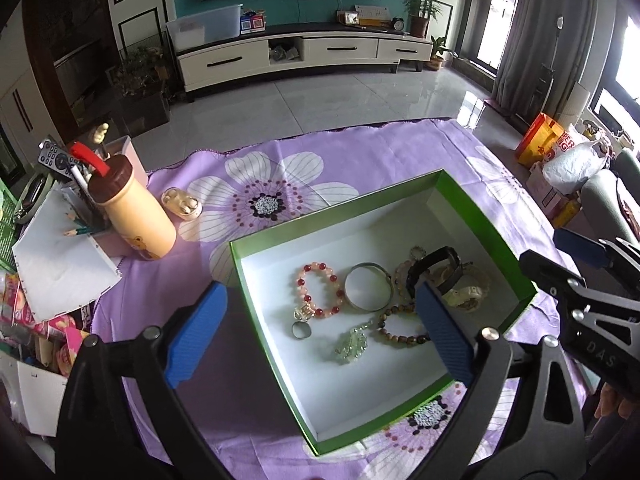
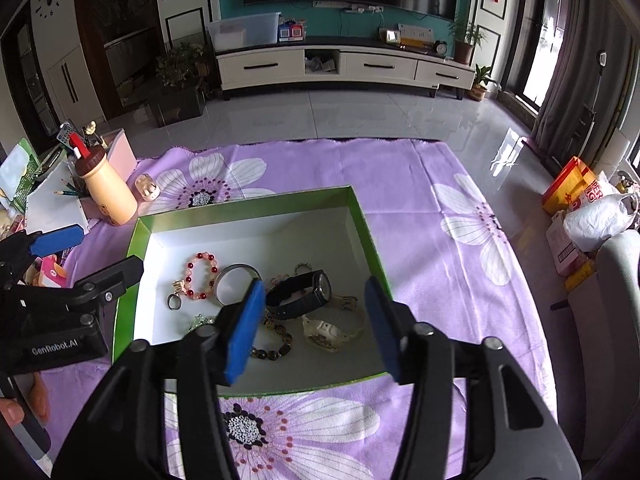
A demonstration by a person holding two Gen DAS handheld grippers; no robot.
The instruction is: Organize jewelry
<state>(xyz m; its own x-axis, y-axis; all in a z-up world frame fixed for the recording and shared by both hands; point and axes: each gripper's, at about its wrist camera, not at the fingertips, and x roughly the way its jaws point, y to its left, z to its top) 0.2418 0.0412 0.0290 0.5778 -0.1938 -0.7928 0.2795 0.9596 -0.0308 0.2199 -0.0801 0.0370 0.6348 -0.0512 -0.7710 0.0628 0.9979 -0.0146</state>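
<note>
A green box [image 1: 280,236] with a white inside sits on the purple flowered cloth. It holds a red and pink bead bracelet [image 1: 320,290], a silver bangle [image 1: 367,287], a ring [image 1: 301,330], a green pendant [image 1: 352,342], a brown bead bracelet [image 1: 400,332], a black watch [image 2: 300,294] and a cream watch [image 2: 328,330]. My left gripper [image 1: 320,332] is open above the box's near left part. My right gripper [image 2: 316,326] is open above the watches. Both are empty.
A beige bottle [image 1: 132,216] with a brown cap, an earbud case [image 1: 182,204], a pencil holder and papers crowd the cloth's left edge. Bags [image 1: 560,156] and a sofa stand at the right. A TV cabinet is across the floor.
</note>
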